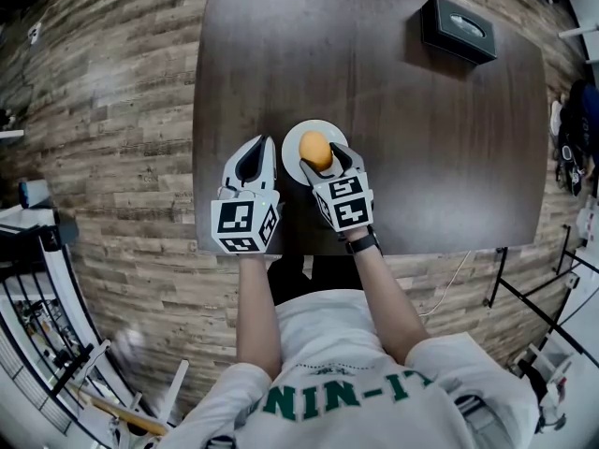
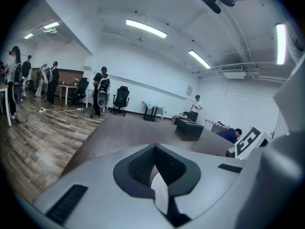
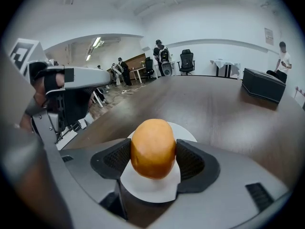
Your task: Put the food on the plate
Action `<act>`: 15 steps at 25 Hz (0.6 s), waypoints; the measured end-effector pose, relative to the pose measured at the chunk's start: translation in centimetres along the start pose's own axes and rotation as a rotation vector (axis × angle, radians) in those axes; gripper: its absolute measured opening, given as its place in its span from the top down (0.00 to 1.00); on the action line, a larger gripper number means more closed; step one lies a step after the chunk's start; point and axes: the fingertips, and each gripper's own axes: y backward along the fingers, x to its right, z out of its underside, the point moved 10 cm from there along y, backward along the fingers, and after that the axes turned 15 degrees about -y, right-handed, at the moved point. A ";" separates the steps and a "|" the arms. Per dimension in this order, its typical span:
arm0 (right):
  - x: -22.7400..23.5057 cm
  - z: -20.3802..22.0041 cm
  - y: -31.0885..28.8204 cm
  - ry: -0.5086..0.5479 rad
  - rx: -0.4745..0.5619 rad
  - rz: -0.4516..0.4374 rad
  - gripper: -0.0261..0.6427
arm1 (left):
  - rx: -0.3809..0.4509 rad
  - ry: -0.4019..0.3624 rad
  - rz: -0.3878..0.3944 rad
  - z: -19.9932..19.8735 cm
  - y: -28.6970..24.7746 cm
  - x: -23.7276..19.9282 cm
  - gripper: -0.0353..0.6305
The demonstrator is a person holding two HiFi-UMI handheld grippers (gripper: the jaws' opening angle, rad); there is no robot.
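Observation:
A round orange bun (image 1: 316, 150) (image 3: 152, 148) is clamped between the two dark pads (image 3: 116, 159) of my right gripper (image 1: 321, 158) (image 3: 152, 160). It hangs just over a small white plate (image 1: 292, 143) (image 3: 153, 193) near the front edge of the dark wooden table (image 1: 393, 138). In the right gripper view the plate shows below and behind the bun. My left gripper (image 1: 254, 159) (image 2: 153, 152) rests beside the plate on its left, its jaws together with nothing held.
A black tissue box (image 1: 457, 28) (image 3: 261, 86) (image 2: 189, 128) stands at the table's far right corner. The table's front edge runs just under both grippers. Several people, office chairs and desks stand far off across the wood floor.

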 end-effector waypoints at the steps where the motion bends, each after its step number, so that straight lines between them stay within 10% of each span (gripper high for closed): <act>1: -0.1 0.0 -0.1 0.006 0.004 0.001 0.50 | -0.002 0.000 -0.002 0.1 0.0 0.0 0.93; 15: -0.2 0.7 -0.3 -0.012 0.021 0.047 0.33 | -0.015 -0.004 -0.031 0.6 0.9 0.0 0.93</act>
